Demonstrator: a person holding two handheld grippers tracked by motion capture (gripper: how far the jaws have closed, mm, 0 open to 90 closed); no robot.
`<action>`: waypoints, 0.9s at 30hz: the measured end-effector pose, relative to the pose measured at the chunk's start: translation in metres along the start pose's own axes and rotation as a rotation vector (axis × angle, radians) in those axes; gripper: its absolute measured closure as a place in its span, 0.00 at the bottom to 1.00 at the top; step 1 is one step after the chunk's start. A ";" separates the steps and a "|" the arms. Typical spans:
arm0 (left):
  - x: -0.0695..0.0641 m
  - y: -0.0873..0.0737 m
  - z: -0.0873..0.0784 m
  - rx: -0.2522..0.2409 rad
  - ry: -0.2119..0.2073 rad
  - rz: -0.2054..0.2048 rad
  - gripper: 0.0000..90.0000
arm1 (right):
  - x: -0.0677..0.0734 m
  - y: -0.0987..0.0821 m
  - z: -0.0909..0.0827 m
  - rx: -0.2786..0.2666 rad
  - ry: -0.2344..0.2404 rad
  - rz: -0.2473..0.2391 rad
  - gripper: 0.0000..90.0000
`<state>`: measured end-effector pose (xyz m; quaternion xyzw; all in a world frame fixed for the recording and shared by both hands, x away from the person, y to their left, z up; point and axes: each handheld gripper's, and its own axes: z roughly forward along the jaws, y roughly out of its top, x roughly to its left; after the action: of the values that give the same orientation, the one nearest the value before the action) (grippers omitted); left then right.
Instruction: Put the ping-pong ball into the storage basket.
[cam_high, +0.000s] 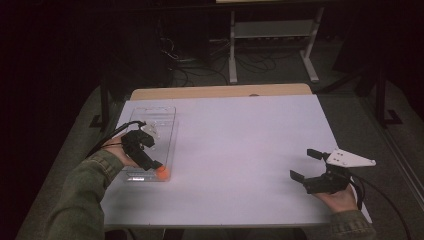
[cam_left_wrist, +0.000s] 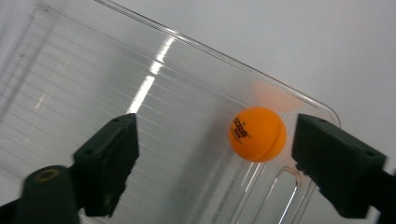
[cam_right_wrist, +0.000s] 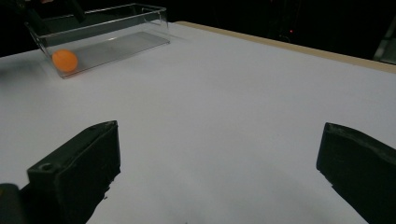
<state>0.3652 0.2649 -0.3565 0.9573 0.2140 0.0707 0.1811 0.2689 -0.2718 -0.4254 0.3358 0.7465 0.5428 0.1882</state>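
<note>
Dim room, white worktop (cam_high: 240, 150) | orange ball (cam_left_wrist: 257, 134) sitting loose inside clear tray (cam_left_wrist: 93, 70), near its end wall | left hand-held gripper (cam_left_wrist: 215, 154) straddling ball, jaws apart, not pressing | right hand-held gripper (cam_high: 306, 165) idling open, well apart from tray | judging drop-off done, withdrawal remaining

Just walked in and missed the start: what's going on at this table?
A person at a white table holds a two-jaw tool in each hand. The left tool is over a clear plastic tray at the table's left, its jaws open, with an orange ball lying in the tray's near corner between them, not gripped. The right tool rests open at the table's right side, holding nothing.
</note>
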 end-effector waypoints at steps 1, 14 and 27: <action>0.000 0.000 -0.001 0.000 0.002 -0.008 0.13 | 0.000 0.000 0.000 0.000 0.000 0.000 0.00; -0.002 -0.002 -0.011 -0.048 0.030 -0.045 0.00 | 0.000 0.000 0.000 -0.002 0.003 0.003 0.00; -0.010 -0.004 -0.023 -0.126 0.035 -0.036 0.00 | 0.000 0.000 -0.001 -0.006 0.000 0.001 0.00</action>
<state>0.3495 0.2712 -0.3373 0.9386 0.2295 0.0976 0.2385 0.2681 -0.2727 -0.4246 0.3358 0.7447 0.5451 0.1887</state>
